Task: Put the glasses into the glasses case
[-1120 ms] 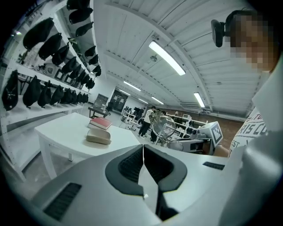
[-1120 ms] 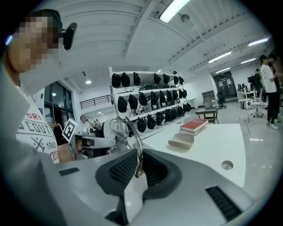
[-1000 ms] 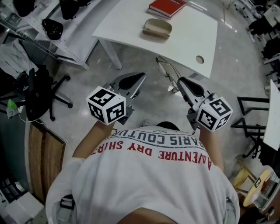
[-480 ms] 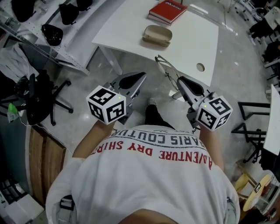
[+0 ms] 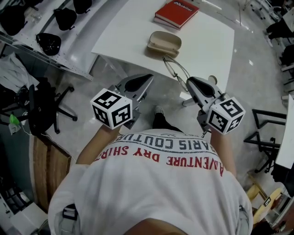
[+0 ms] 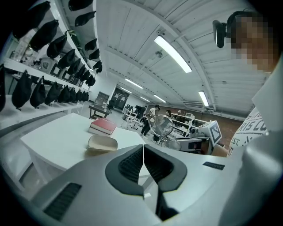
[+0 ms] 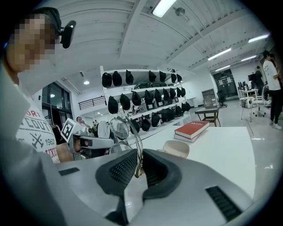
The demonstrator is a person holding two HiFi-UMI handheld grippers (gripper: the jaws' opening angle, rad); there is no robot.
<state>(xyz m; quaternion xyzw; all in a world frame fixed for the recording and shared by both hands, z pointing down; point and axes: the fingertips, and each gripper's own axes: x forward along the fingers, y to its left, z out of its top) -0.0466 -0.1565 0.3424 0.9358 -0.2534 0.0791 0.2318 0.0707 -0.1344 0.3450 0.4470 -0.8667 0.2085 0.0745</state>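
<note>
Thin wire-framed glasses [image 5: 174,69] hang from my right gripper [image 5: 189,82], which is shut on one temple; in the right gripper view the temple [image 7: 139,154] runs up between the pads and the lenses [image 7: 118,129] stand above the jaws. The beige glasses case [image 5: 164,43] lies closed on the white table [image 5: 206,41], just beyond the glasses; the same case [image 7: 176,148] shows ahead of the right jaws. My left gripper [image 5: 148,78] is shut and empty, left of the glasses at the table's near edge. The case [image 6: 102,143] sits ahead and left in its view.
A red book [image 5: 176,12] lies on the table behind the case. The table has a round hole [image 5: 211,79] near its right front corner. Shelves with dark bags [image 5: 48,41] run along the left, with an office chair [image 5: 43,108] below them.
Both grippers have moved forward to the table together. The glasses, earlier over the floor short of the table, now hang over its near edge close to the case.
</note>
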